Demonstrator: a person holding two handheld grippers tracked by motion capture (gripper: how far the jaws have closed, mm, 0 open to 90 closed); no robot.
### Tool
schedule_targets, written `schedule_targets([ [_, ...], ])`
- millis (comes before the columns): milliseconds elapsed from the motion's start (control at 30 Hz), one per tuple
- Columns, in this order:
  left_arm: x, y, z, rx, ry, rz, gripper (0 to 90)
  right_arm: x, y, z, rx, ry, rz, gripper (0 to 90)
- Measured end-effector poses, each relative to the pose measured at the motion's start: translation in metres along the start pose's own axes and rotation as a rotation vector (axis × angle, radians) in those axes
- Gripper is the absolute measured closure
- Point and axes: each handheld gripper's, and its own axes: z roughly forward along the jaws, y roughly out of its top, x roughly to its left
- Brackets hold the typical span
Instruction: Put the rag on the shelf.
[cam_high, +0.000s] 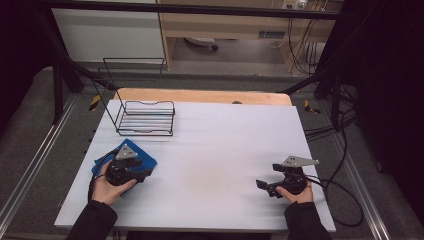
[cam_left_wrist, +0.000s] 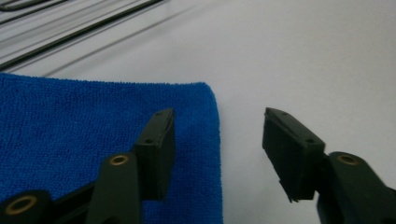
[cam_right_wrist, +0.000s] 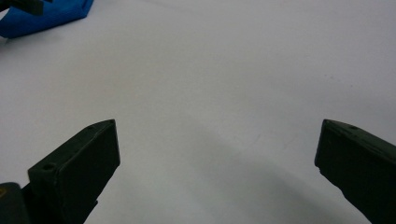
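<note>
One edge of blue cloth (cam_left_wrist: 93, 135) straddled by half-open left claw (cam_left_wrist: 218, 149), ungripped; right claw (cam_right_wrist: 217, 154) wide, empty; lift pending.

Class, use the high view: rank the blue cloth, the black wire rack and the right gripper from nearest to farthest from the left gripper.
1. Blue cloth: directly under the left gripper, at the table's left side.
2. Black wire rack: beyond the cloth, toward the far left of the table.
3. Right gripper: across the table, at the near right.
</note>
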Motion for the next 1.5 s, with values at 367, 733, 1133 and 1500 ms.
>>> schedule_targets([
  [367, -0.002, -0.005, 0.017, 0.063, 0.053, 0.04, 63.0, 0.0, 0.0, 0.001, 0.007, 0.001, -0.004, 0.6],
  [733, 0.002, -0.005, 0.019, 0.066, 0.087, 0.038, 80.7, 0.0, 0.0, 0.001, 0.004, -0.002, -0.004, 0.8],
  [1133, 0.004, 0.0, 0.011, 0.033, 0.049, -0.035, 86.6, -0.001, 0.001, 0.0, 0.0, 0.001, -0.004, 0.9],
  [1500, -0.026, 0.012, 0.006, -0.017, -0.003, -0.067, 86.5, -0.001, 0.001, 0.0, 0.001, 0.001, -0.003, 0.9],
])
